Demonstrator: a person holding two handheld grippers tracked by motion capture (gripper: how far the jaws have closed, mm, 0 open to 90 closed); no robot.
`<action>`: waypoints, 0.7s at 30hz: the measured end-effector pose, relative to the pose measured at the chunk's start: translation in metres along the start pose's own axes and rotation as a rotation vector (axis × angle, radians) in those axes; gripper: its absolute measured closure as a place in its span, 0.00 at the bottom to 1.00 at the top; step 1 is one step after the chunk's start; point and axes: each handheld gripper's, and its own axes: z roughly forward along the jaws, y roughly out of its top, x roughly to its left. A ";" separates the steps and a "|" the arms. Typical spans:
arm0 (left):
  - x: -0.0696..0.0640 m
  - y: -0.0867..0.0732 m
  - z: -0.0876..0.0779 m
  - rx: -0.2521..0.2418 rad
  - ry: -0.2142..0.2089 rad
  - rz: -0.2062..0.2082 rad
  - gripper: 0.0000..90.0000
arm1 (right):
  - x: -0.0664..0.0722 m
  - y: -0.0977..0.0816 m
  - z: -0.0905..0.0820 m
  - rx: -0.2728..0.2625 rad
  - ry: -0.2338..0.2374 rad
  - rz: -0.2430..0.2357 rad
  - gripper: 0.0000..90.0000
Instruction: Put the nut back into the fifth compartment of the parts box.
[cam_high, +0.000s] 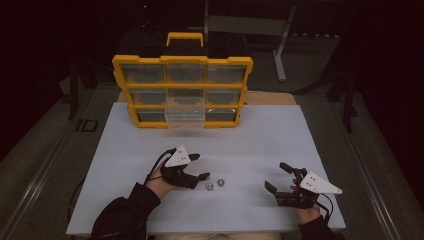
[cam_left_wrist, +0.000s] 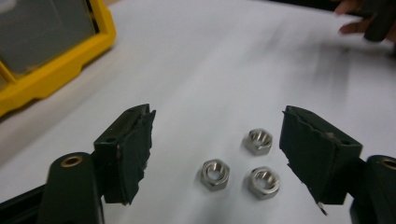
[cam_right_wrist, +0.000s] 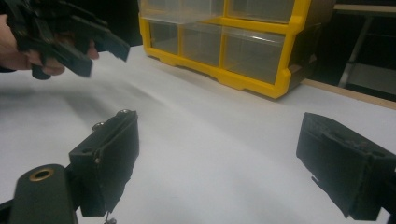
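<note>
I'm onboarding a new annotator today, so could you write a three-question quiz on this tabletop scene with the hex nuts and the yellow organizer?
1. How many hex nuts lie between the jaws in the left gripper view?
2. True or false: the left gripper already pinches a nut.
3. Which drawer of the yellow drawer organizer is pulled out? A) top left B) bottom middle C) bottom right

Key
1. Three, all flat on the white board.
2. False: its jaws stand apart around them, touching none.
3. B: the clear drawer juts forward.
</note>
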 end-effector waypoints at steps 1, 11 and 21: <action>0.000 -0.001 0.002 0.007 -0.002 -0.004 0.30 | 0.000 0.000 0.000 0.001 0.001 0.002 0.15; 0.002 -0.013 0.023 0.089 -0.039 -0.010 0.44 | 0.000 -0.001 0.001 0.006 0.004 0.002 0.15; 0.004 -0.020 0.038 0.173 -0.023 -0.011 0.61 | -0.001 -0.001 0.001 0.009 0.007 0.008 0.15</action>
